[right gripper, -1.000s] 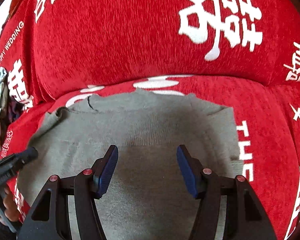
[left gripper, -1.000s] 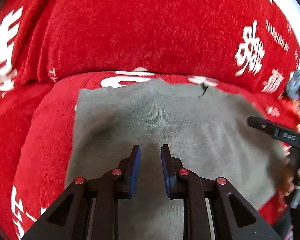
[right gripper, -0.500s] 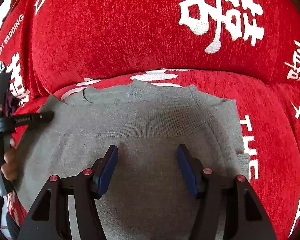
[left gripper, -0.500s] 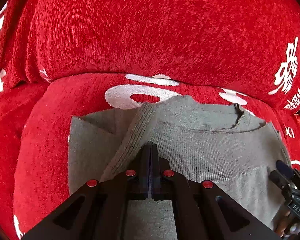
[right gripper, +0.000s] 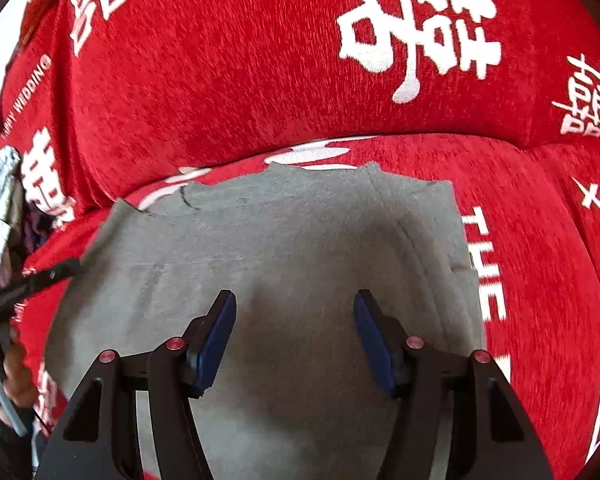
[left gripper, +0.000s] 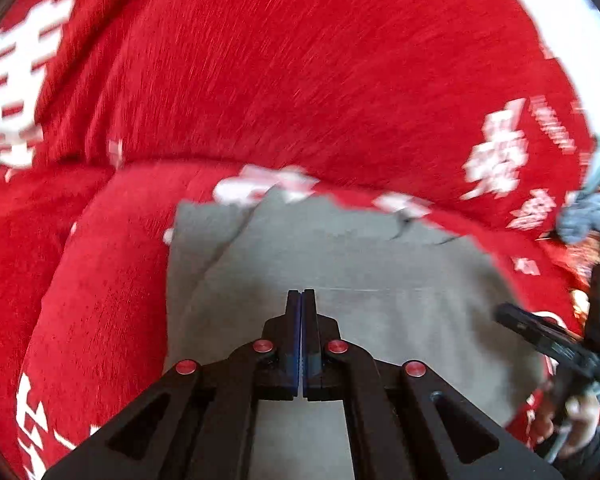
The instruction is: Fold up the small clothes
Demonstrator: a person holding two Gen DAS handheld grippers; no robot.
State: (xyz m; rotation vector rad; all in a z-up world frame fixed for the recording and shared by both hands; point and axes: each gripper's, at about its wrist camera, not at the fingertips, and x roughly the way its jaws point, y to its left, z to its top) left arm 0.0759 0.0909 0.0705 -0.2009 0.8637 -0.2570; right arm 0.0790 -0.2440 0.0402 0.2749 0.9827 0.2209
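Observation:
A grey knit garment [left gripper: 372,280] lies flat on the red sofa seat, its collar towards the backrest. A sleeve fold [left gripper: 212,256] runs slantwise over its left part. My left gripper [left gripper: 301,293] hovers over the middle of the garment with its jaws shut, and I see no fabric between them. In the right wrist view, the same garment [right gripper: 300,240] fills the centre. My right gripper [right gripper: 294,300] stands open above it, nothing between its blue pads [right gripper: 216,340]. Each gripper shows at the edge of the other's view: the right one [left gripper: 540,340], the left one [right gripper: 40,276].
A red sofa cover [right gripper: 240,72] with white characters wraps seat and backrest. A bundle of grey-blue cloth [left gripper: 588,216] sits at the far side of the seat, seen pale at the left edge [right gripper: 0,184]. Hands [right gripper: 16,364] hold the gripper handles.
The left gripper's jaws closed from slightly apart, went over the sleeve fold, then pulled back and up; its view is blurred. The sleeve now lies folded on the left. The right gripper stayed open, shifting slightly.

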